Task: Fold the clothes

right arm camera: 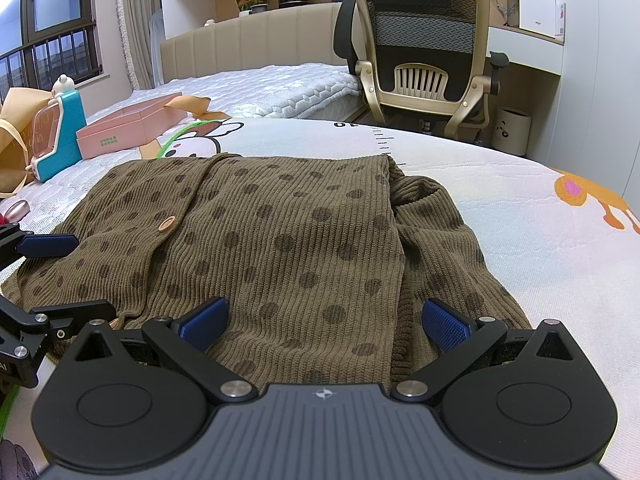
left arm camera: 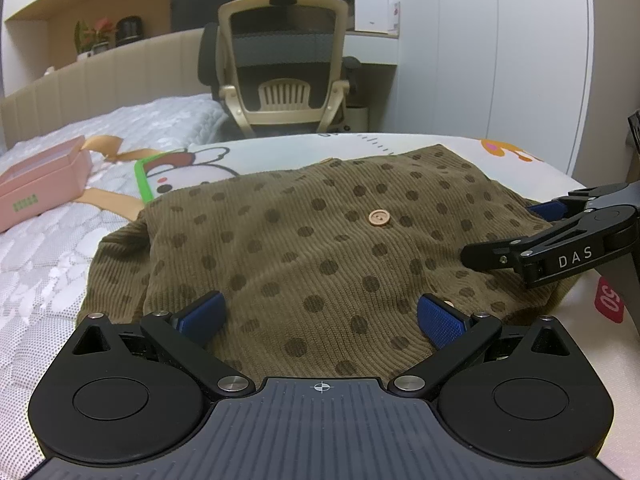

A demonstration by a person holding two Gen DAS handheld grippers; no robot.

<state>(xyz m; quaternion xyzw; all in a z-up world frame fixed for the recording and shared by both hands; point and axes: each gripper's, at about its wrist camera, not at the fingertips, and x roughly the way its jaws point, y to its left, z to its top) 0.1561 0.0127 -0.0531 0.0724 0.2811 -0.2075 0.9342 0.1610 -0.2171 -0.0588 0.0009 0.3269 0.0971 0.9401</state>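
Left gripper (left arm camera: 320, 320): jaws spread wide, holding nothing, low over the cardigan's near hem.
Right gripper (right arm camera: 324, 322): also spread and empty, over the near hem on the folded-sleeve side.
Cardigan (left arm camera: 320, 240): brown knit with dark dots, lying on a white printed mat (right arm camera: 500, 208) on the bed; one side panel seems already folded inward, so I judge the fold partly done.
Button (left arm camera: 379, 217): wooden, on the placket, mid-garment.
Risk: the thick ribbed knit could let a pinch catch only the top layer, so the folded panel slides open when lifted; uneven lifting by the two claws would skew the hem.
Around: pink box (left arm camera: 36, 188) and a teal toy (right arm camera: 60, 132) sit beside the mat, near enough to snag a swung sleeve.
Beyond: office chair (right arm camera: 424, 52), well apart, not in the way.
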